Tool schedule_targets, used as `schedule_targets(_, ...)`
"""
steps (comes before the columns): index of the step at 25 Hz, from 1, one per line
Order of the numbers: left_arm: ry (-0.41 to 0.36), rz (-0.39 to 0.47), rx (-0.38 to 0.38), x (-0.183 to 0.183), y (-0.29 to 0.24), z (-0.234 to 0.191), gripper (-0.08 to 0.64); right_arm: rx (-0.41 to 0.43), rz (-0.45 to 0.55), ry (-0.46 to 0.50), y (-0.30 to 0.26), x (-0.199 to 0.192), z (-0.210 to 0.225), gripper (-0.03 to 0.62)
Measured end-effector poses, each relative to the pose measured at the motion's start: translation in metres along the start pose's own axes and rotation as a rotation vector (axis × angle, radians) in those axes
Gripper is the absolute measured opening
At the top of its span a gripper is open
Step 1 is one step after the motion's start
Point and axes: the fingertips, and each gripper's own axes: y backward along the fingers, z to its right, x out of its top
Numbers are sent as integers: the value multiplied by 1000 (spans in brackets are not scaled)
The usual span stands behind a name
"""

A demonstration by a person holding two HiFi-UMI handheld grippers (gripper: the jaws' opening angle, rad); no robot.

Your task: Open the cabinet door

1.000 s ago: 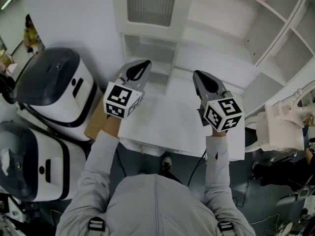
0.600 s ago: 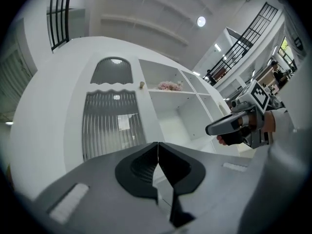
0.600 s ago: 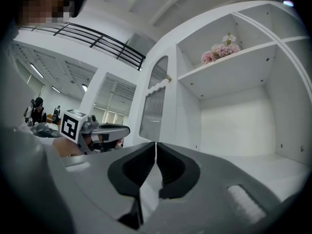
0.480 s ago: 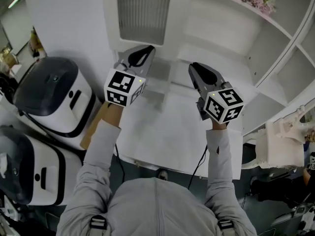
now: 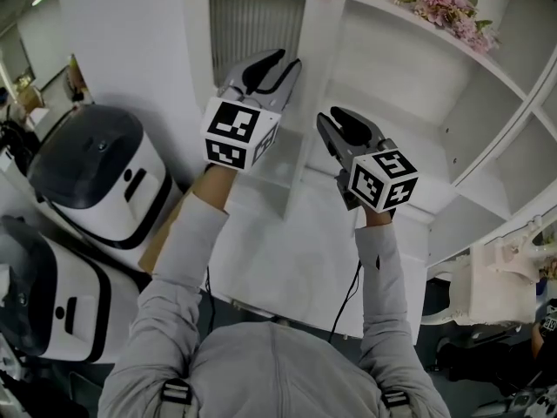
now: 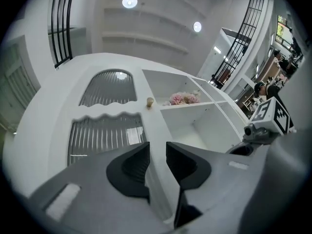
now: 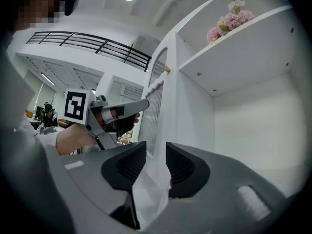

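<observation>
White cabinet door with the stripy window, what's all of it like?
The white cabinet door looks like painted wood, with a grey ribbed panel under a wavy edge and a small round beige knob at its upper right. It stands upright beside open white shelves. The left gripper and right gripper, jaws opening, hover at its edge, gripping nothing.

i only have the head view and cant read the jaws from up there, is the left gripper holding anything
observer: no. In the left gripper view the left gripper holds nothing: its jaws are opening, and only the white cabinet frame shows beyond the gap.
operator: and the right one
observer: same. In the right gripper view the right gripper has its jaws opening with nothing between the pads.
</observation>
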Motion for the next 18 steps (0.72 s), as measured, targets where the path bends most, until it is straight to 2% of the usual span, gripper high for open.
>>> schedule_targets(7, -123, 57, 15, 39, -40, -2, 133, 13, -27, -9, -21, -2, 11, 138)
schedule_targets(12, -116, 116, 16, 73, -64, -12, 141, 16, -31, 2, -29, 1, 15, 138)
schedule_targets(18, -152, 157, 39, 93, -76, -20, 150, 14, -40, 16, -33, 1, 20, 138)
